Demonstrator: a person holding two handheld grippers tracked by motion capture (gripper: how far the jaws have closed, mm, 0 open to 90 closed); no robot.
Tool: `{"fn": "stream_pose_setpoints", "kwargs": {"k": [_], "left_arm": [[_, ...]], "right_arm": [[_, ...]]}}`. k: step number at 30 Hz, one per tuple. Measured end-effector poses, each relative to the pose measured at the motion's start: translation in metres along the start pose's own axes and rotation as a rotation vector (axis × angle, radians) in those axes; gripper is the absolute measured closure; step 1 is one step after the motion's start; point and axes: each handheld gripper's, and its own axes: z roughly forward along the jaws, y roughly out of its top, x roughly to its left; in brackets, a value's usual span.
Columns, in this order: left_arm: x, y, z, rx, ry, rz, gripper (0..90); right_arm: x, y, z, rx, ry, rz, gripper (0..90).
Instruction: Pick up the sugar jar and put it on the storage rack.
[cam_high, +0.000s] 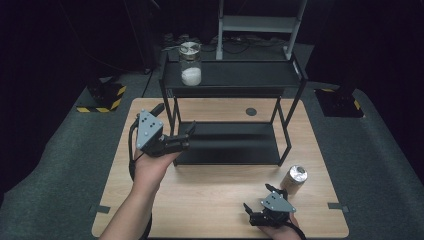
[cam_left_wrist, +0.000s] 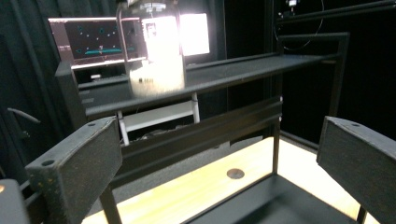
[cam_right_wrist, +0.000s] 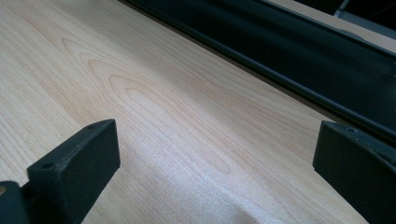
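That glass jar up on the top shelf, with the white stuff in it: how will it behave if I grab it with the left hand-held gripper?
The glass jar looks rigid and smooth, so probably slippery and breakable if dropped. White powder fills only its bottom, so it is likely bottom-heavy and fairly stable upright. It stands near the top shelf edge; a sideways push could slide it off.

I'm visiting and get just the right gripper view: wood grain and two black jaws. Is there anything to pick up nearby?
Observer: Yes, a metal can stands on the table, just beyond the right gripper.
Operator: Is it holding the can?
Observer: No, its jaws are open and apart from it.
Operator: And the other hand?
Observer: The left gripper, also open, is at the black shelf rack, whose top shelf carries a glass jar of white powder.
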Motion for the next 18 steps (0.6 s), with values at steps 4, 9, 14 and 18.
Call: {"fn": "stream_pose_setpoints", "kwargs": {"k": [4,9,14,18], "left_arm": [[-0.002,-0.015,-0.009,0.005,0.004,-0.010,0.5],[-0.003,-0.034,-0.020,0.025,-0.001,-0.025,0.5],[-0.006,-0.050,-0.032,0.047,0.006,-0.001,0.5],[-0.007,-0.062,-0.041,0.071,0.011,0.000,0.5]], "right_arm": [[0.000,0.000,0.000,-0.001,0.001,-0.002,0.0],[0.000,0.000,0.000,-0.001,0.002,-0.003,0.0],[0.000,-0.001,0.000,-0.003,0.003,-0.005,0.0],[0.000,-0.001,0.000,-0.003,0.003,-0.007,0.0]]}}
